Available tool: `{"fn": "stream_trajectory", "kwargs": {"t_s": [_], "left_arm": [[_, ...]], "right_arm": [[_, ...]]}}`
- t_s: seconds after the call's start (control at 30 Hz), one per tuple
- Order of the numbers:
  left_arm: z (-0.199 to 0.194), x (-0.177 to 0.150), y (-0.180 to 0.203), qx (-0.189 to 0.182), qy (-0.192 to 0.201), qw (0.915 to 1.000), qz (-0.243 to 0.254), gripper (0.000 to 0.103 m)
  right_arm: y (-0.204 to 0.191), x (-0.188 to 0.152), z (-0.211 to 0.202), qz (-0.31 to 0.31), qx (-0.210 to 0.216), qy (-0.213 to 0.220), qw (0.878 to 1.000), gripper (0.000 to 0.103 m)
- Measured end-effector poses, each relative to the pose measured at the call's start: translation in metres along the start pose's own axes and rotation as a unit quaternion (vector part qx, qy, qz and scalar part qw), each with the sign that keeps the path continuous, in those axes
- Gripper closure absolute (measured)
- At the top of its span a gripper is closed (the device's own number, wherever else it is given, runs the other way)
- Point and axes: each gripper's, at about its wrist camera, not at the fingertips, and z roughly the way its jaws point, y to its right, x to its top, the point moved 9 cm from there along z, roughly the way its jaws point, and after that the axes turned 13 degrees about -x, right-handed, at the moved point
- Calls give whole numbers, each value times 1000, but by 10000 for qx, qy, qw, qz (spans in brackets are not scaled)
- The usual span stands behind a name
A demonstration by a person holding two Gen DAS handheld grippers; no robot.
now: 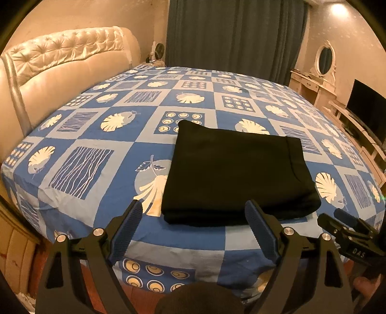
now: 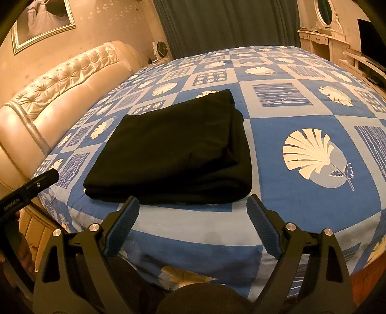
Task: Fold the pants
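Both tongs agape, clear of folded black pants.

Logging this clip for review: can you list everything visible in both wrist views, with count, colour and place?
pants: 1, black, folded into a rectangle near the bed's front edge
bedsheet: 1, blue and white shell pattern, covering the bed
headboard: 1, cream tufted, left side
curtain: 1, dark grey-blue, behind the bed
oval mirror: 1, white frame, on the dresser at right
television: 1, black, far right
framed picture: 1, wall, upper left
left claw: open, empty
right claw: open, empty
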Motion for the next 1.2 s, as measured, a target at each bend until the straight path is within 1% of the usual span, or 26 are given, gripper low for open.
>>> {"fn": "stream_trajectory", "kwargs": {"t_s": [0.17, 0.43, 0.67, 0.8, 0.83, 0.87, 0.97, 1.2], "left_arm": [[1, -1, -1, 43, -20, 10000, -11, 17], [0, 0, -1, 146, 56, 9999, 21, 17], [1, -1, 1, 125, 34, 9999, 27, 17], [-1, 1, 3, 193, 115, 9997, 50, 17], [-1, 1, 3, 230, 142, 9996, 82, 17], [-2, 1, 4, 256, 141, 9995, 113, 12], [-1, 0, 8, 287, 120, 9994, 172, 12], [-4, -2, 11, 312, 187, 9993, 108, 12]], "right_arm": [[-1, -3, 0, 12, 0, -26, 10000, 12], [-1, -6, 2, 20, 3, -54, 10000, 12], [-1, -8, 3, 27, 6, -71, 10000, 12], [0, -12, 5, 56, 14, -94, 9999, 12], [0, -12, 5, 58, 11, -94, 9999, 12], [0, -12, 5, 57, 14, -99, 9999, 12], [0, -15, 6, 76, 22, -122, 9999, 12], [3, -15, 8, 97, 28, -157, 9998, 12]]}}
